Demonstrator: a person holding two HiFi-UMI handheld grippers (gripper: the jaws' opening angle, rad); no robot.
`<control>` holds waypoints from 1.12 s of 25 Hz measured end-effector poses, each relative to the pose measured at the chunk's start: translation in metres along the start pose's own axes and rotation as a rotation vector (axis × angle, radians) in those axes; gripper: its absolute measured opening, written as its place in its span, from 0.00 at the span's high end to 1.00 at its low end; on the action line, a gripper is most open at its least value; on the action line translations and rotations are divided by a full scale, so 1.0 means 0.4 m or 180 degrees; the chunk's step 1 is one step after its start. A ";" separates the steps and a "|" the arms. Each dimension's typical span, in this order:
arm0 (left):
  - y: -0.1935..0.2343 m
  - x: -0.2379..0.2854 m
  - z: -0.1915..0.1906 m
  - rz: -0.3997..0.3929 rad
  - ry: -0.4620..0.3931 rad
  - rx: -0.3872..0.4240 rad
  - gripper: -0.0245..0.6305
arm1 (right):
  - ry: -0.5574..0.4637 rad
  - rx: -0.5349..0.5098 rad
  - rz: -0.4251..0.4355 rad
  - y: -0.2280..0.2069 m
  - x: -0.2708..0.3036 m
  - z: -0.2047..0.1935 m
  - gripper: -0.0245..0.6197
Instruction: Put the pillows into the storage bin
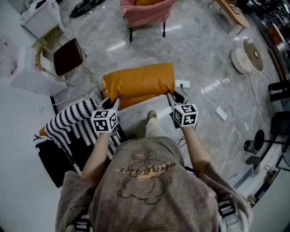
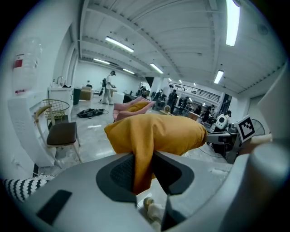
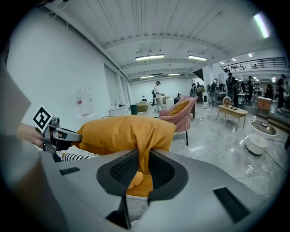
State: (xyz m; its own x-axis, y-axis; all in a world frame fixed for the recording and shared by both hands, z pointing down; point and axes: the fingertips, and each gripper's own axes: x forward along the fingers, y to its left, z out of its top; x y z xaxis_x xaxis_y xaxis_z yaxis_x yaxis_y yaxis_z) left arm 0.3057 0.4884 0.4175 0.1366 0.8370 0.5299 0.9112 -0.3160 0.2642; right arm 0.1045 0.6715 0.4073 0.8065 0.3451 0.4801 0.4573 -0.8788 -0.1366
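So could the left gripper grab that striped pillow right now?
Probably not yet: the left gripper is clamped on the orange pillow. The striped pillow lies uncovered just beside it; only that grip is in the way.

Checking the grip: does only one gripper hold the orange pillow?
No, left gripper and right gripper each pinch an end of the orange pillow.

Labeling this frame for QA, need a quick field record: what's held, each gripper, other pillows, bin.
held item: mustard pillow, off the floor between both grippers
left gripper: shut on one pillow corner
right gripper: shut on the opposite corner
other pillow: striped pillow, lower left, on a dark object
storage bin: cannot tell for sure
background: pink armchair
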 end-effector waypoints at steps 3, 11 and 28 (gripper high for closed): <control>-0.009 0.117 0.047 -0.0045 0.0073 0.0068 0.80 | 0.0024 0.0107 -0.0066 -0.086 0.064 0.005 0.86; 0.011 0.383 0.163 0.0212 0.0316 -0.0061 0.80 | 0.0328 0.0223 0.0179 -0.289 0.300 0.060 0.86; 0.260 0.784 -0.283 0.0450 0.0994 -0.0940 0.80 | 0.1467 0.0125 0.0426 -0.415 0.822 -0.349 0.86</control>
State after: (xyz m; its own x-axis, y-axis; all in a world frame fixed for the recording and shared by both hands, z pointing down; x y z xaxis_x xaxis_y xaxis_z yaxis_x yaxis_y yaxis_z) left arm 0.3992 0.6674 0.7023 0.0866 0.6158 0.7831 0.7358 -0.5695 0.3664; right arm 0.2414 0.8850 0.7089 0.6131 0.0399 0.7890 0.3818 -0.8893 -0.2517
